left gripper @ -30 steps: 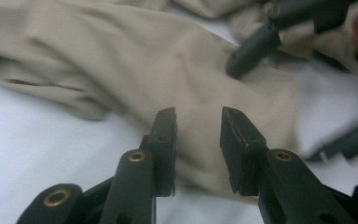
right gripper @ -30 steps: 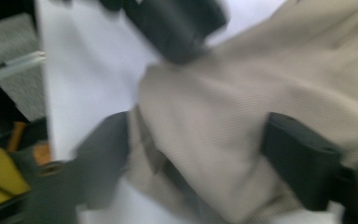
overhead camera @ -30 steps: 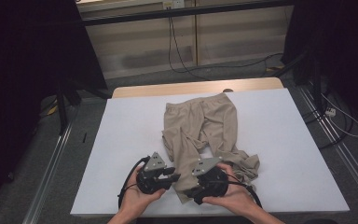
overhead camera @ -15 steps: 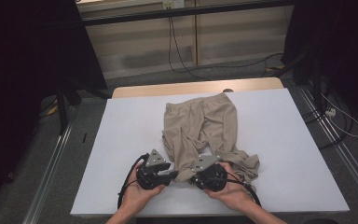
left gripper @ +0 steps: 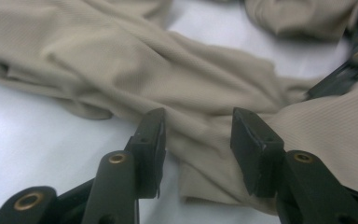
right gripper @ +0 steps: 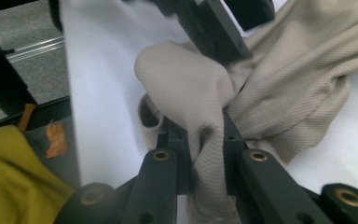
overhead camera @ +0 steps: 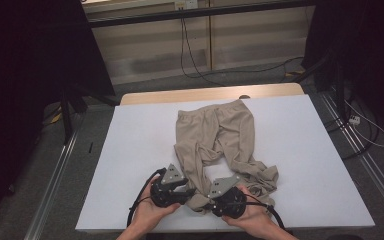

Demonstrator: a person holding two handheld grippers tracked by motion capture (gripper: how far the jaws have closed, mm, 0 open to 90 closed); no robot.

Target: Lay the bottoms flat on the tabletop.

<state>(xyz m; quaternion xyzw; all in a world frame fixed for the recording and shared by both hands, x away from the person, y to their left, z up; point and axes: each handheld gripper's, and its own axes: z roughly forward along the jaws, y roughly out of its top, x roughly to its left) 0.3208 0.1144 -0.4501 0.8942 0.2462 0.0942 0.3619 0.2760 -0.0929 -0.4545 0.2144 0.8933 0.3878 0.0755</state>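
Beige trousers [overhead camera: 215, 135] lie on the white table [overhead camera: 305, 150], waist at the far side, legs crumpled toward the near edge. My left gripper [overhead camera: 187, 189] is at the end of the near leg, and in the left gripper view it [left gripper: 198, 121] is open with the leg's hem [left gripper: 205, 154] lying between its jaws. My right gripper [overhead camera: 211, 197] faces it from the right. It [right gripper: 200, 135] is shut on a raised fold of the trousers [right gripper: 186, 79]. The left gripper's black jaws [right gripper: 214, 28] show just beyond that fold.
A wooden strip [overhead camera: 210, 94] runs along the table's far edge. Cables [overhead camera: 190, 55] trail over the floor behind. A metal rail [overhead camera: 55, 180] runs along the floor at the left. The table's near edge lies just under both hands. Yellow cloth [right gripper: 14, 177] sits below the table edge.
Both grippers have stayed at the near leg's end. The right one has shifted slightly toward the near edge, bunching the fabric.
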